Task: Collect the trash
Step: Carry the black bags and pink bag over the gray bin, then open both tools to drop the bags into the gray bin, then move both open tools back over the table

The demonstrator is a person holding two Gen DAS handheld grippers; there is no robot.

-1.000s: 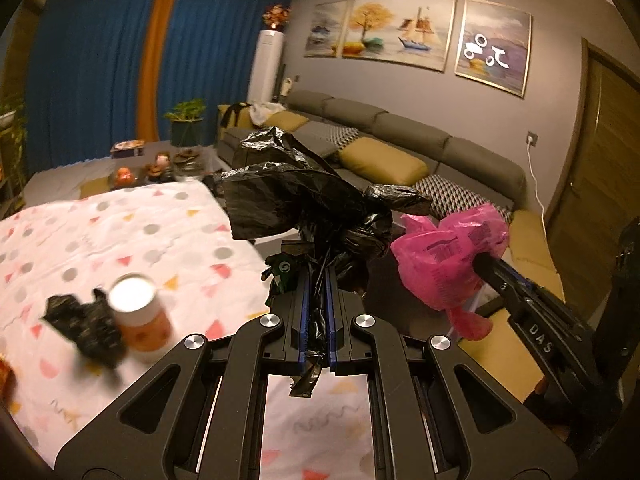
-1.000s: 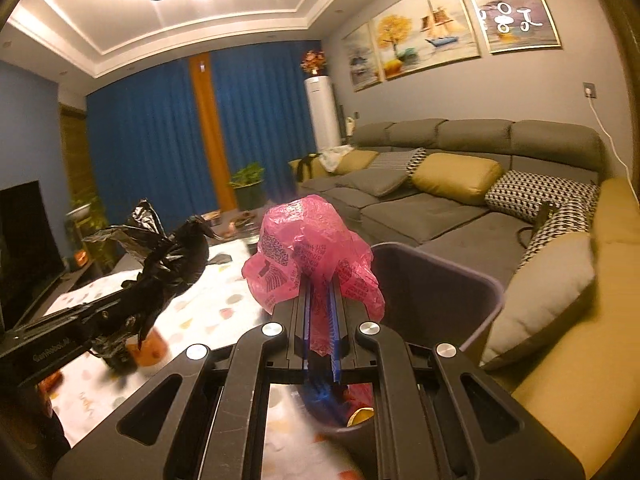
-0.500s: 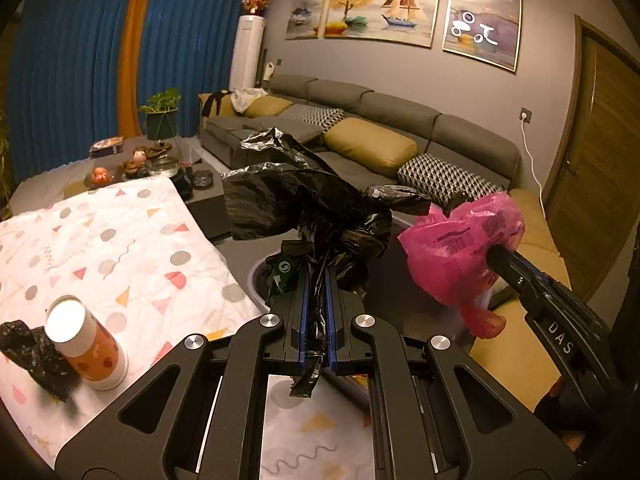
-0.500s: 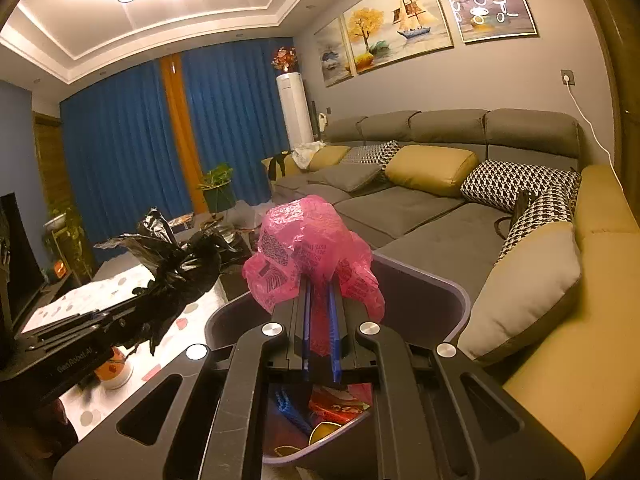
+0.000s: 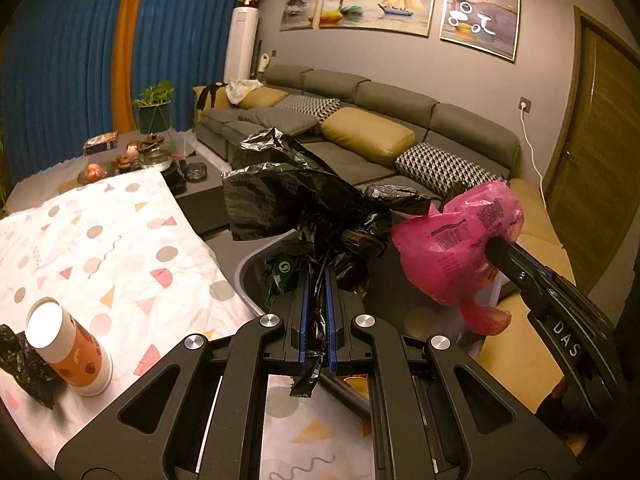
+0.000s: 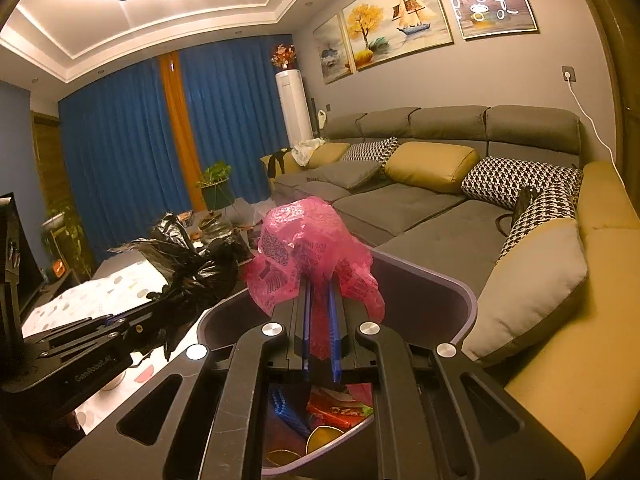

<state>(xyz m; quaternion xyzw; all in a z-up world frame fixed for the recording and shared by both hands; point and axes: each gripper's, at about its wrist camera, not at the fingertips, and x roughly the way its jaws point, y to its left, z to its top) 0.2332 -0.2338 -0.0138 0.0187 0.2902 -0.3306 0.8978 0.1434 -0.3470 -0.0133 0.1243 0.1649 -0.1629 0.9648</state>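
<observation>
- Left wrist view: the left gripper [image 5: 315, 280] has its jaws clamped narrow on a crumpled black plastic bag [image 5: 304, 204], held over the near rim of the grey trash bin [image 5: 250, 280]. To its right the right gripper [image 5: 496, 254] carries a bunched pink plastic bag [image 5: 452, 248] above the same bin. On the bench [image 5: 120, 248], under its patterned cloth, a paper cup [image 5: 66, 344] stands touching another scrap of black plastic [image 5: 22, 364]; both look yet to be collected.
- Right wrist view: the right gripper [image 6: 318, 300], jaws pinched narrow on the pink plastic bag [image 6: 308, 240], hangs over the open trash bin [image 6: 460, 300], where coloured wrappers [image 6: 340, 406] already lie at the bottom. The left gripper [image 6: 160, 304] reaches in from the left with the black plastic bag [image 6: 192, 264] at the bin's edge.
- Progress, as judged: some trash is in, two bags are poised for release, and the bench items remain.
</observation>
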